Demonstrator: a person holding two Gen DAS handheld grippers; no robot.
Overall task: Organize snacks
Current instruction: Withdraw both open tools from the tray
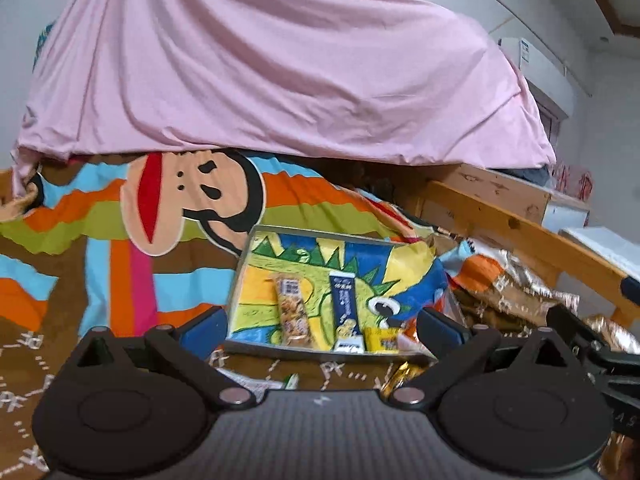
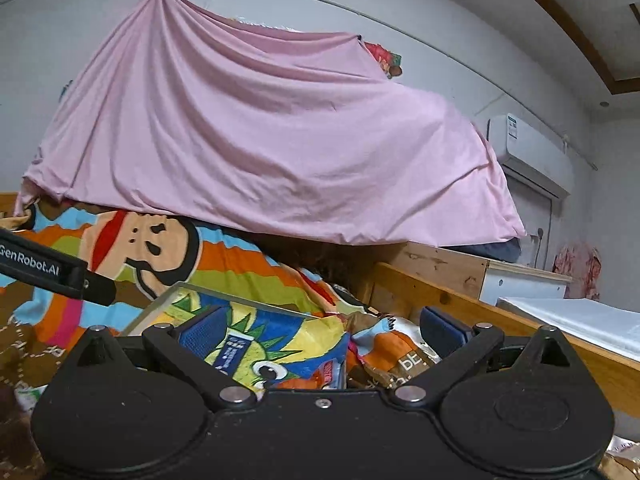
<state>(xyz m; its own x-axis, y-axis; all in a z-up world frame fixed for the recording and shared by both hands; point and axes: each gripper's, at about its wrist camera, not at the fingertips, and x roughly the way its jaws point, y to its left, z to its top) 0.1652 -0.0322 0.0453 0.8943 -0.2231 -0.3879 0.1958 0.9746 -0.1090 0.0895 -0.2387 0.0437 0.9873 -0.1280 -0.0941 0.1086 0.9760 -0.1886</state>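
A shallow tray (image 1: pixel 240 264) with a dinosaur print lies on the bed. In it lie a tan nut bar (image 1: pixel 291 310), a dark blue snack stick (image 1: pixel 346 312) and a small yellow packet (image 1: pixel 382 339). My left gripper (image 1: pixel 322 324) is open and empty, just in front of the tray's near edge. A gold wrapped snack (image 1: pixel 400 376) lies on the blanket below its right finger. My right gripper (image 2: pixel 322 326) is open and empty, low over the tray's right side (image 2: pixel 160 300); the blue stick (image 2: pixel 234 350) shows between its fingers. Gold snack bags (image 1: pixel 516 284) lie right of the tray.
A striped cartoon blanket (image 1: pixel 100 248) covers the bed. A pink sheet (image 1: pixel 280 68) hangs over the far side. A wooden bed rail (image 1: pixel 520 228) runs along the right. The left gripper's body (image 2: pixel 52 270) crosses the right wrist view at left.
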